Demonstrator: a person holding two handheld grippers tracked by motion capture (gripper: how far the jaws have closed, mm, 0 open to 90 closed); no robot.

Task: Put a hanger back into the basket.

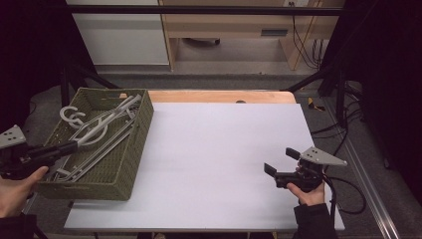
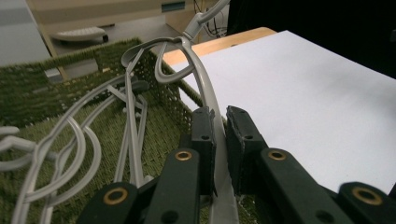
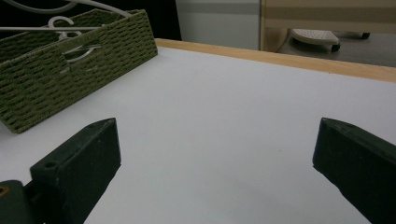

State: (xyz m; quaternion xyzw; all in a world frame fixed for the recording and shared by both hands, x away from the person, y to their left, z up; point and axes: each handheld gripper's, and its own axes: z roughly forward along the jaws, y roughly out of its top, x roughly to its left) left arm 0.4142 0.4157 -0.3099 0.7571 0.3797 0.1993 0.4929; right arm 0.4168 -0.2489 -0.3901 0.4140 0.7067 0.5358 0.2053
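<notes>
Looking down from the high view first, then along each gripper:

High view, surface: I see a white table top (image 1: 214,164) with a wooden edge (image 1: 221,96) at the far side; beyond it grey floor, pale cabinets and cables.
High view, basket: a green woven basket (image 1: 130,164) sits on the table's left part, holding a tangle of grey hangers (image 1: 94,130).
High view, hidden: my left gripper (image 1: 69,146) reaches into the basket from the left; its tips merge with the hangers, so I cannot read the jaws here. My left hand (image 1: 17,191) is cut off by the frame.
High view, right side: my right gripper (image 1: 281,162) hovers just above the bare table near its right edge, well apart from the basket, jaws apart and holding nothing.

Left gripper view, grip: the jaws are clamped together on one grey hanger (image 2: 208,100), its arm running up between the pads toward the hook (image 2: 205,16), which is cut off at the top.
Left gripper view, place: the held hanger rises over the basket's right wall (image 2: 170,91); the other hangers lie in the basket, to the left.

Right gripper view, jaws: both jaws stand wide apart over white table, nothing between them.
Right gripper view, room: the basket's side (image 3: 70,70) stands at upper left, with a hanger hook (image 3: 60,22) showing above its rim.
</notes>
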